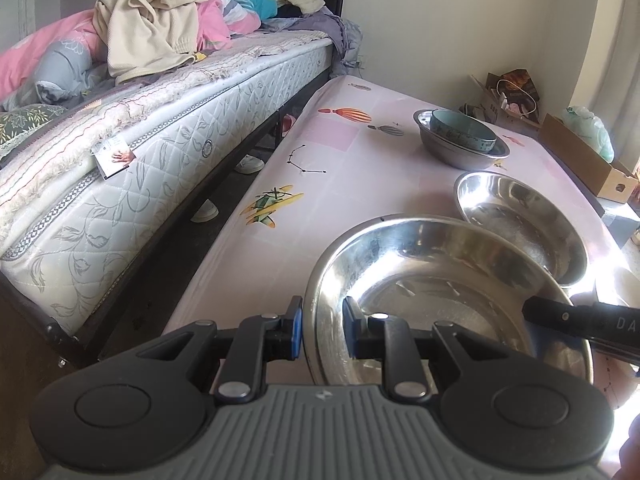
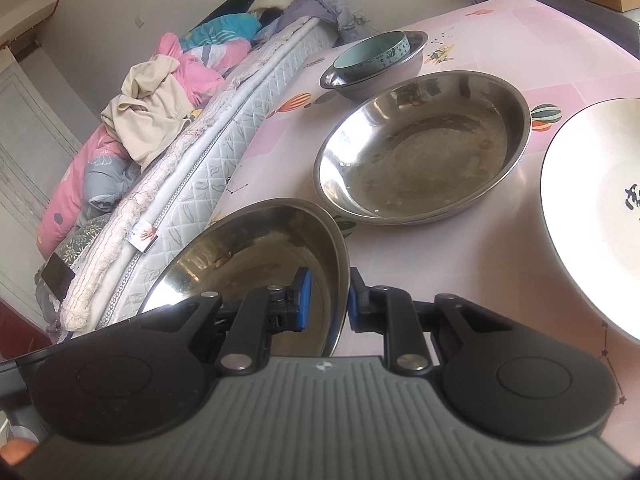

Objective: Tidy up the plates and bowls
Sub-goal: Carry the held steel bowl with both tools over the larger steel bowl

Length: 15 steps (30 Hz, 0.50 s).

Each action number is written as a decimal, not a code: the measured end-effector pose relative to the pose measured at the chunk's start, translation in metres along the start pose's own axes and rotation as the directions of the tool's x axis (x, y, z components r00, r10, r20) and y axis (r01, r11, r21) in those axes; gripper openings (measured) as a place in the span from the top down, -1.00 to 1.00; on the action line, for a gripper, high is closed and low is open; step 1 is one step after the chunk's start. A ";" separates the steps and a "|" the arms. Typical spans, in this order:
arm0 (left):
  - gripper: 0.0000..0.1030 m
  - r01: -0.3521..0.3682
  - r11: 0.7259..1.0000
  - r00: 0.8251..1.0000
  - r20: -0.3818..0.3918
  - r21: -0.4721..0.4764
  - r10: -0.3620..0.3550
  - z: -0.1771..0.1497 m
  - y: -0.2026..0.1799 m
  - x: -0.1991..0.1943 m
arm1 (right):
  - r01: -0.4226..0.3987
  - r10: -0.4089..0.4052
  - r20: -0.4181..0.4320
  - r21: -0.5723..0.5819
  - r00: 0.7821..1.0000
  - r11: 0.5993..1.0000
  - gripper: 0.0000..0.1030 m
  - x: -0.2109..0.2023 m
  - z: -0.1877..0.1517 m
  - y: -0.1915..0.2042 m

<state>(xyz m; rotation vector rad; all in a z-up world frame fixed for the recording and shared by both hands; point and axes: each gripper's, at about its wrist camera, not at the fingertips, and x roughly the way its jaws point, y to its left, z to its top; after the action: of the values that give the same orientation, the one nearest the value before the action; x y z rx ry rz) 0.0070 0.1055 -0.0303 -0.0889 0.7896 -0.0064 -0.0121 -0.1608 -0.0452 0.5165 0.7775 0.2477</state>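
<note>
A large steel dish (image 1: 440,280) (image 2: 248,248) is nearest, over the near part of the pink-clothed table (image 1: 340,160). My left gripper (image 1: 322,320) is shut on its left rim, one blue pad outside and one inside. My right gripper (image 2: 329,296) is shut on the same dish's right rim; one of its black fingers (image 1: 560,314) shows in the left wrist view. Just beyond lies a second steel dish (image 1: 520,220) (image 2: 424,148), empty. Farther back a teal bowl (image 1: 460,128) (image 2: 372,56) sits inside a steel bowl (image 1: 452,156) (image 2: 384,80). A white plate (image 2: 592,200) lies at the right.
A bed (image 1: 160,140) piled with clothes and bedding runs along the table's left side, with a narrow gap and shoes (image 1: 250,164) below. A cardboard box (image 1: 580,160) and bags stand on the floor past the table's far right corner.
</note>
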 end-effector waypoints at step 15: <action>0.59 0.002 1.000 1.000 0.006 0.007 -0.002 0.002 -0.004 -0.002 | -0.002 0.002 0.010 0.007 1.000 1.000 0.64 -0.006 0.001 0.001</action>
<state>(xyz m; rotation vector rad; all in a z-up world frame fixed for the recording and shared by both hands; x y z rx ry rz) 0.0070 0.1018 -0.0269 -0.0835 0.7830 -0.0105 -0.0160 -0.1628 -0.0408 0.5251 0.7687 0.2442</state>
